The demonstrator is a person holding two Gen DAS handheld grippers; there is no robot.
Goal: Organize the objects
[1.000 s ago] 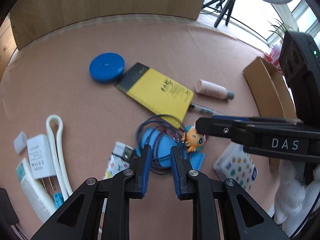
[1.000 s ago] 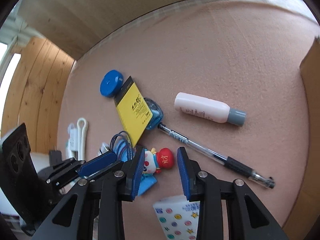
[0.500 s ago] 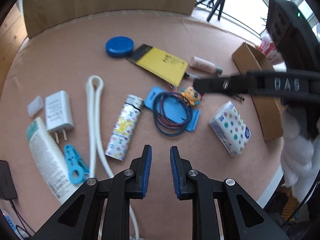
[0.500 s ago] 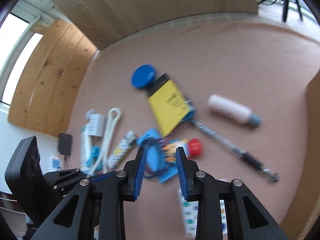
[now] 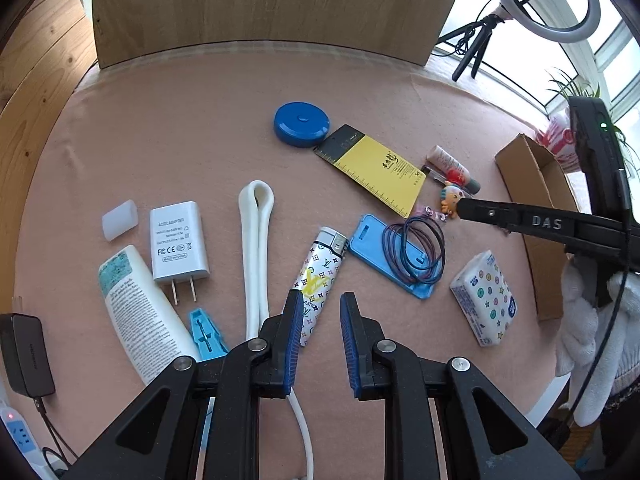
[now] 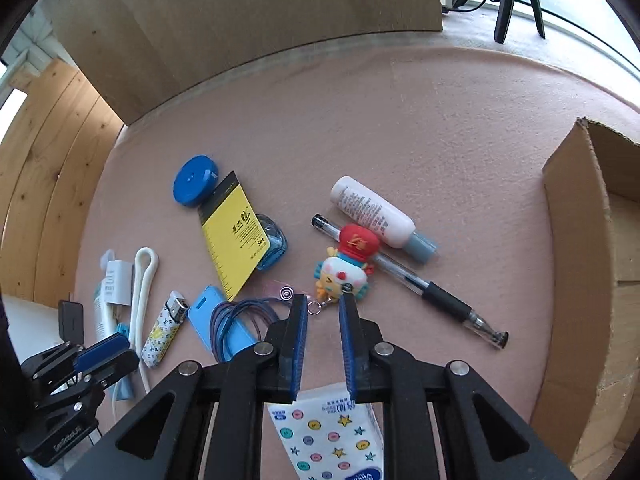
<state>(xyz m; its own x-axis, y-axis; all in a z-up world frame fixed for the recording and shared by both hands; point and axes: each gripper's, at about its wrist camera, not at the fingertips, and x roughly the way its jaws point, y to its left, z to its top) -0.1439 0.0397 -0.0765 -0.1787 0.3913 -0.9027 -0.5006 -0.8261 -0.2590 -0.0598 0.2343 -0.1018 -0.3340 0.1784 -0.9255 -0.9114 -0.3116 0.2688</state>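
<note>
I've got both grippers up over the pink felt-like mat (image 5: 180,140), nothing held in either. Left gripper (image 5: 319,312) has its ribbed blue pads parted w/ a clear gap, hanging just near of the lighter (image 5: 320,276), a slim rounded stick w/ a white monogram print and a metal cap. Right gripper (image 6: 323,312) is spread about the same, tips right at the small metal ring of the keychain figure (image 6: 346,268), a glossy cartoon toy w/ a red hat; can't tell if the pads touch the ring. Figure lies against the clear pen (image 6: 408,276), which has a black rubber grip and runs diagonally, w/ the smooth pink-white bottle (image 6: 374,212) and its grey cap just far of it. Left of that: flat yellow-and-black notepad (image 6: 234,236) overlapping a clear blue block, then the round blue disc (image 6: 195,186) touching its far corner. Blue card holder (image 5: 394,258) lies flat in the middle w/ a coiled thin cord on top. Soft tissue pack (image 5: 484,298) w/ coloured dots and stars sits near-right. On the left side: white looped cable (image 5: 256,248), boxy white charger (image 5: 178,242) w/ two prongs, white squeeze tube (image 5: 140,312), blue clip (image 5: 206,334). Open cardboard box (image 6: 576,264), matte brown, stands at the right edge.
</note>
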